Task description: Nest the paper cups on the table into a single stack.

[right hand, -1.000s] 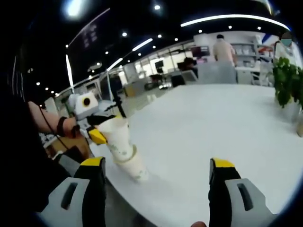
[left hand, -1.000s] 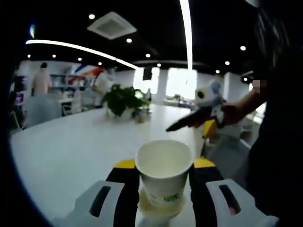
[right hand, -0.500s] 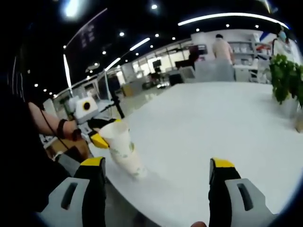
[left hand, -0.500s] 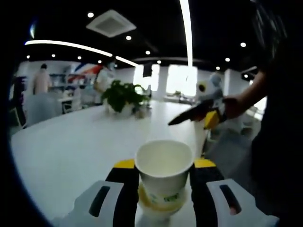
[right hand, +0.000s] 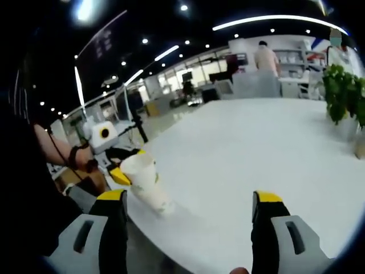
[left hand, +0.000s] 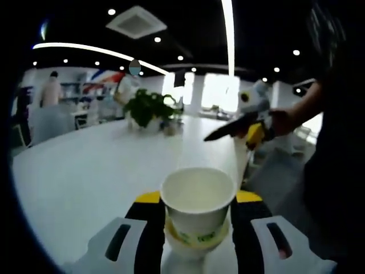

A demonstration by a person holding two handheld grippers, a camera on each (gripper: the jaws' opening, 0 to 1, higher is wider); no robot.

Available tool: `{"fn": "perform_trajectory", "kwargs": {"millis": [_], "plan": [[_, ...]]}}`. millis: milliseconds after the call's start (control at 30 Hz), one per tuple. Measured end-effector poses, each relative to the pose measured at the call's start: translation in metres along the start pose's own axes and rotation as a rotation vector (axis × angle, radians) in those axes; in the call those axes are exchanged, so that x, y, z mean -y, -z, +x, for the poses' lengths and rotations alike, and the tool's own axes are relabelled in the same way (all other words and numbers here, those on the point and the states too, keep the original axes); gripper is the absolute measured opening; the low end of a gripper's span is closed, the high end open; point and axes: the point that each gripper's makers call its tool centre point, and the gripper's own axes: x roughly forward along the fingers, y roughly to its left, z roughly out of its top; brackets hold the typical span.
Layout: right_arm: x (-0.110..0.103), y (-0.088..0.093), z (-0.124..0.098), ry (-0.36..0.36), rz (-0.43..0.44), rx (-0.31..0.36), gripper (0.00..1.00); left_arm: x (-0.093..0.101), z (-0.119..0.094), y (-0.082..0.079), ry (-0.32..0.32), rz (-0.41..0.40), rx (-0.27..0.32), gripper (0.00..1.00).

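A white paper cup (left hand: 197, 204) with a green print sits nested in a lower cup, and my left gripper (left hand: 197, 220) is shut on the upper cup. In the right gripper view the same cup stack (right hand: 145, 181) stands tilted near the table's left edge, with the left gripper (right hand: 122, 167) clamped on it and a hand behind it. My right gripper (right hand: 189, 222) is open above the white table (right hand: 251, 154), nothing between its jaws. In the left gripper view it (left hand: 244, 129) hangs in the air to the right, held by a hand.
A potted green plant (left hand: 146, 112) stands at the far side of the table (left hand: 85, 171); it is also at the right edge (right hand: 342, 94) of the right gripper view. People stand at desks far behind. The table edge runs close to the stack.
The upper cup has sunk deeper into the lower one, so the stack looks shorter. The right gripper stays open and has shifted only slightly.
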Motion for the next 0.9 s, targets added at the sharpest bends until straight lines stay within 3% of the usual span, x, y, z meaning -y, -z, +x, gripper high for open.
{"fn": "perform_trajectory", "kwargs": {"millis": [567,900], "plan": [[0.001,0.001,-0.004,0.005,0.004,0.002,0.88,0.004,0.0,0.016,-0.003,0.036,-0.069,0.47],[-0.004,0.0,-0.004,0.002,0.002,0.01,0.88,0.004,-0.007,0.016,-0.023,0.036,-0.065,0.47]]}}
